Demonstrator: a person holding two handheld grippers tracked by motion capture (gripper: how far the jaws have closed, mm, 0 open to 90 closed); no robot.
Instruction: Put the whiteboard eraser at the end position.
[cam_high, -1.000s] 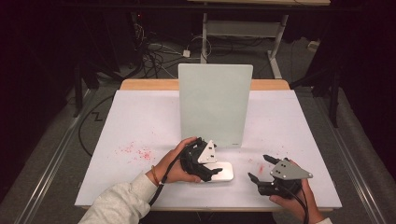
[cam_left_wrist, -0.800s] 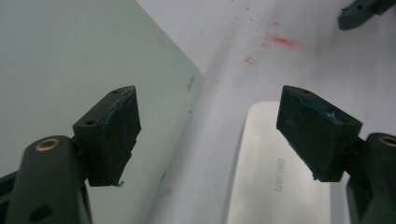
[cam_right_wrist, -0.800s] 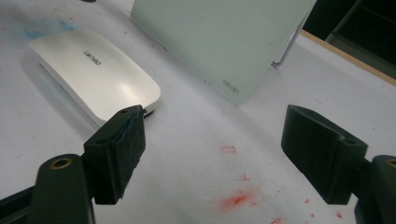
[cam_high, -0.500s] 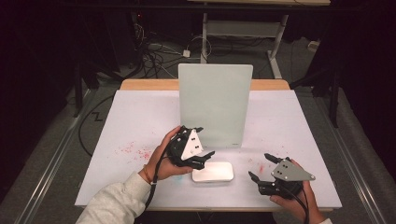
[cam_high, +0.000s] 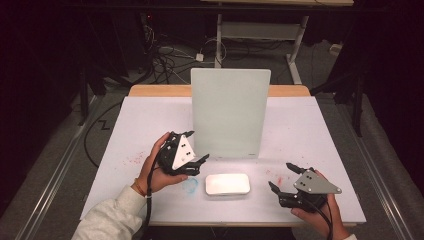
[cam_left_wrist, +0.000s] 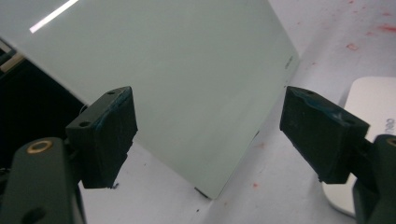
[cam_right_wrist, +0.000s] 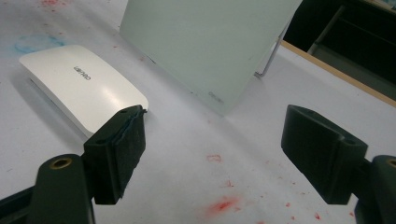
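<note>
- The left hand-held gripper (cam_high: 192, 164) hovers above the tabletop (cam_high: 125, 135), just left of the upright pale-green glass board (cam_high: 230, 112). Its jaws stand wide apart with nothing between them. In the left gripper view they frame the board's lower corner.
- The white flat device (cam_high: 227, 184), a slim rounded slab with small grey lettering, lies flat near the front edge of the tabletop. It sits just in front of the board and between the two hand-held grippers, touched by neither.
- The board stands on its lower edge, apparently propped from behind by a thin wire stand (cam_right_wrist: 266, 63), though this part is too small to be sure of.
- The right hand-held gripper (cam_high: 282, 178) rests low at the front right, near the device's right end. Its jaws are also spread and empty.
- By my reading, the work has the device resting free on the tabletop and no grasp begun. Whatever handling of the device or the board is meant, closing on it is yet to come.
- Red and blue smudges (cam_high: 137, 160) mark the white cover.
</note>
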